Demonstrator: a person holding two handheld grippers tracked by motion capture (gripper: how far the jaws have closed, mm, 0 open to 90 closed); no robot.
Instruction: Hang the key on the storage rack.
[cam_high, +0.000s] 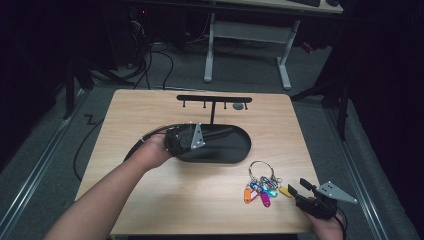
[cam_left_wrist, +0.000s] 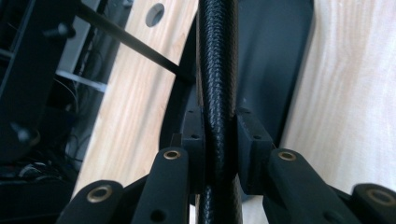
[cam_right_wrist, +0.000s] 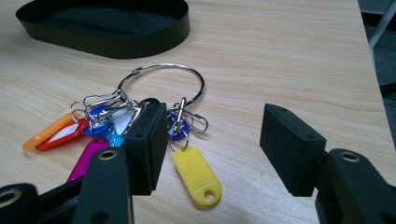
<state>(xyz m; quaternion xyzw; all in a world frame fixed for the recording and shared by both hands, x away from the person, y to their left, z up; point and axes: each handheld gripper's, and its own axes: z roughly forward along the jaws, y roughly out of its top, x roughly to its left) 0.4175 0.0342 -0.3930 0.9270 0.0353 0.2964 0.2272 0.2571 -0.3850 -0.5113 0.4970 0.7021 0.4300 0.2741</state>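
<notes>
A black oval tray (cam_high: 241, 154) lies mid-table, and a thin post rises from its far side to a black hook bar (cam_high: 214, 99). My left gripper (cam_high: 222, 133) reaches over the tray from the left. In the left gripper view it (cam_left_wrist: 219, 135) is shut on the tray's textured black rim (cam_left_wrist: 217, 70), pads pressing on both sides. A metal key ring with several coloured tags (cam_high: 262, 186) lies on the wood right of the tray. My right gripper (cam_high: 298, 186) stands open just right of the tags. In the right gripper view it (cam_right_wrist: 217, 140) has nothing between its pads, and the yellow tag (cam_right_wrist: 196, 175) lies beside the left one.
A small grey round spot (cam_high: 238, 106) sits in the tabletop near the hook bar. The table's right edge (cam_high: 305, 165) runs close to my right hand. Beyond the table stand a white desk frame (cam_high: 250, 35) and loose cables on the floor.
</notes>
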